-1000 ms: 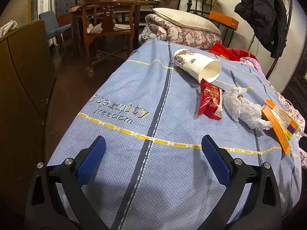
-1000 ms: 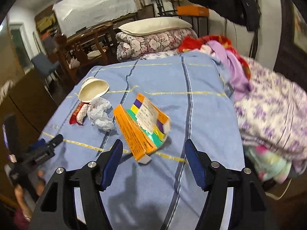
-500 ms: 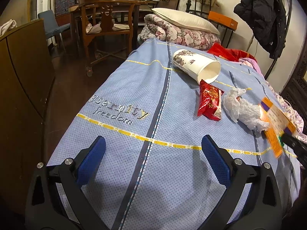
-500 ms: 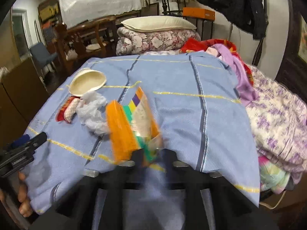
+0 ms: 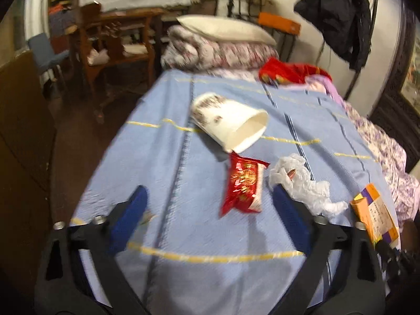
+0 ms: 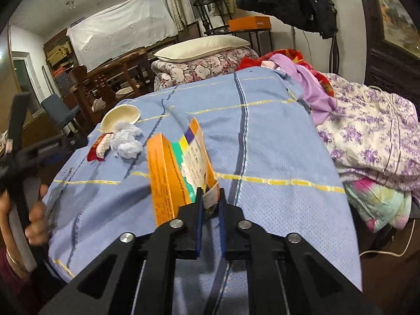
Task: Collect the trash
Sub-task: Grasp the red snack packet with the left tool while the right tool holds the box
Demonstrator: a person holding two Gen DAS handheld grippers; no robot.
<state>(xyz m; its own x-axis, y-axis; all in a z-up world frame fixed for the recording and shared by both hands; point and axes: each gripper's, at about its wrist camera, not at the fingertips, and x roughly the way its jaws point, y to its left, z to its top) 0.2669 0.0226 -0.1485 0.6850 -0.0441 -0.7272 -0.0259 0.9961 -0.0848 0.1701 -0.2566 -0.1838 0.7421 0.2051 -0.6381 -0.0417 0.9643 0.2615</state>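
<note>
My right gripper (image 6: 210, 197) is shut on an orange medicine box (image 6: 178, 168) and holds it tilted just above the blue bedspread (image 6: 262, 136). The box also shows in the left wrist view (image 5: 375, 218) at the right edge. My left gripper (image 5: 210, 210) is open and empty, low over the bedspread, with a red snack wrapper (image 5: 242, 183) lying between its fingers. A crumpled white plastic bag (image 5: 302, 183) lies right of the wrapper. A white paper cup (image 5: 228, 123) lies on its side beyond them.
A pile of folded quilts with a pillow (image 6: 202, 50) sits at the far end of the bed. Loose clothes and a flowered quilt (image 6: 367, 131) lie along the right side. A wooden chair (image 5: 118, 47) and a dark cabinet (image 5: 23, 131) stand left of the bed.
My right gripper closed on the orange box and lifted its end off the bedspread. My left gripper moved forward toward the red wrapper and stayed open.
</note>
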